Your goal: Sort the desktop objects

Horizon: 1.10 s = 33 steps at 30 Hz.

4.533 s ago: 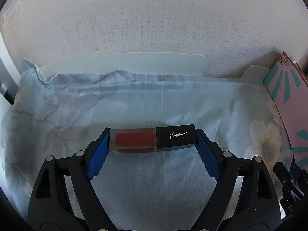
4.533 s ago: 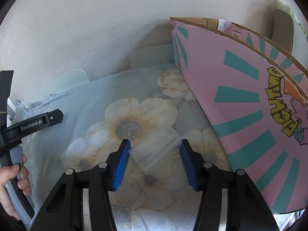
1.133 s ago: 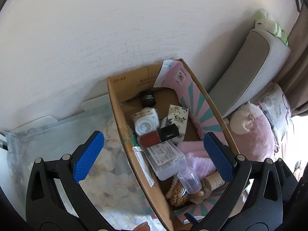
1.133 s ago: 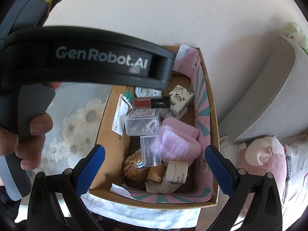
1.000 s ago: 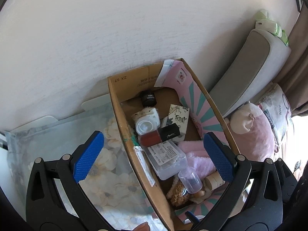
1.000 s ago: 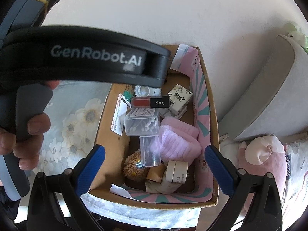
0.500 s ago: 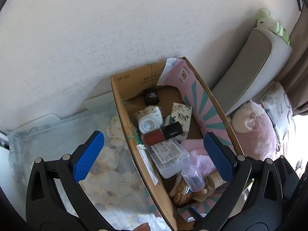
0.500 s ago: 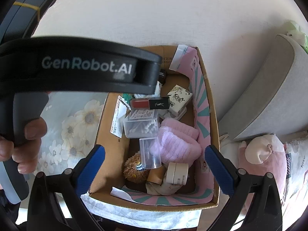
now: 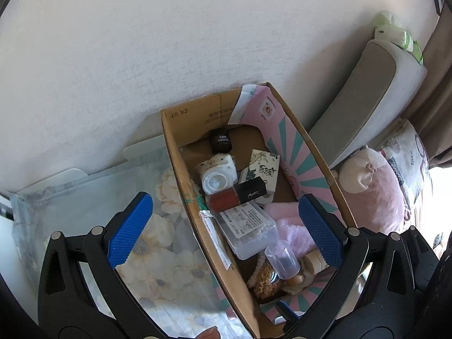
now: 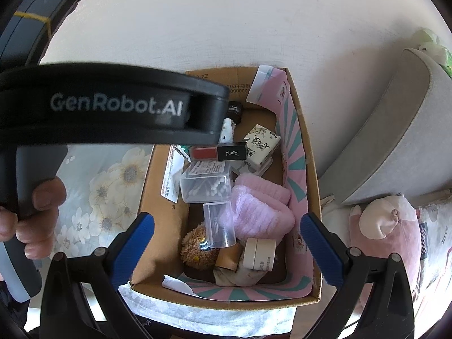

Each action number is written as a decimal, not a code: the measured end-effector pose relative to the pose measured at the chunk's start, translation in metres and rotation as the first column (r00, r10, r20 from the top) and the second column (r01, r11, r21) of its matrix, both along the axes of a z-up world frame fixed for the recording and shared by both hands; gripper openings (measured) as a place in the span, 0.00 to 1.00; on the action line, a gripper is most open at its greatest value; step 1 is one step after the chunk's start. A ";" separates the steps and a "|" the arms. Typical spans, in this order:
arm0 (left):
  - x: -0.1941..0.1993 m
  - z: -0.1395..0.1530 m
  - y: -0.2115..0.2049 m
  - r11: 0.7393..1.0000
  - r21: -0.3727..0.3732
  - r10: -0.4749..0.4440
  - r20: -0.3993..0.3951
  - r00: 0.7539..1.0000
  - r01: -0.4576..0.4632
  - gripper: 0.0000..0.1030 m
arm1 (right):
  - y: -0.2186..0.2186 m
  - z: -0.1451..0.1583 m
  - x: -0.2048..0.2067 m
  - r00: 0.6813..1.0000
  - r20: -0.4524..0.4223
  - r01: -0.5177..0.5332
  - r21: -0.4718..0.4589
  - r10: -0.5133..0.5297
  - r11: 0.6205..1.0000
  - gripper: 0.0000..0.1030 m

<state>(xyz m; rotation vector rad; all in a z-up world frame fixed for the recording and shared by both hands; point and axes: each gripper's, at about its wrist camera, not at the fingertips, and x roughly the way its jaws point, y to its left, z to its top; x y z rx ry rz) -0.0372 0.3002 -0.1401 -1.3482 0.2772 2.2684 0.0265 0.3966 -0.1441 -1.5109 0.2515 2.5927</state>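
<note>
A cardboard box [image 9: 180, 152] [image 10: 158, 197] with pink and teal inner flaps holds the sorted items. A red lipstick with a black cap [image 9: 237, 195] [image 10: 217, 152] lies on a clear cotton-swab case [image 9: 248, 228] [image 10: 204, 188]. Around them are a black jar [image 9: 220, 140], a white round case [image 9: 217, 175], a patterned small box [image 10: 261, 145], a pink towel [image 10: 260, 212], a clear cup [image 10: 219, 224] and a cream jar [image 10: 260, 254]. My left gripper [image 9: 226, 226] hangs open high over the box, empty. My right gripper [image 10: 226, 243] is open and empty too.
A floral cloth [image 9: 158, 254] covers the table left of the box. The wall rises behind it. A grey cushion [image 9: 364, 99] and a pink plush toy [image 10: 387, 226] lie to the right. The left gripper's body [image 10: 113, 107] and a hand [image 10: 36, 214] fill the right wrist view's left side.
Earlier the left gripper held the lipstick over the cloth; it now lies in the box and both grippers are open above it. Over the last second the views only drift slightly.
</note>
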 end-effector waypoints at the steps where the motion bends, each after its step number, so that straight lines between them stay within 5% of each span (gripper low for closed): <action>1: 0.000 0.001 0.000 1.000 0.002 0.000 -0.001 1.000 0.000 1.00 | 0.000 0.000 0.000 1.000 -0.001 0.000 0.001 0.000 1.000 1.00; 21: 0.015 0.009 -0.017 1.000 0.024 -0.004 0.014 1.000 0.003 1.00 | -0.004 -0.001 0.009 1.000 0.005 0.018 -0.003 -0.018 1.000 1.00; 27: 0.033 0.050 -0.072 0.997 0.057 0.051 -0.015 0.999 -0.050 1.00 | -0.024 0.033 0.011 0.999 -0.020 0.026 0.041 -0.025 0.999 1.00; 33: 0.053 0.092 -0.158 0.970 0.105 0.228 -0.083 0.970 -0.219 1.00 | -0.065 0.073 0.006 0.998 -0.062 0.018 0.051 -0.015 0.999 1.00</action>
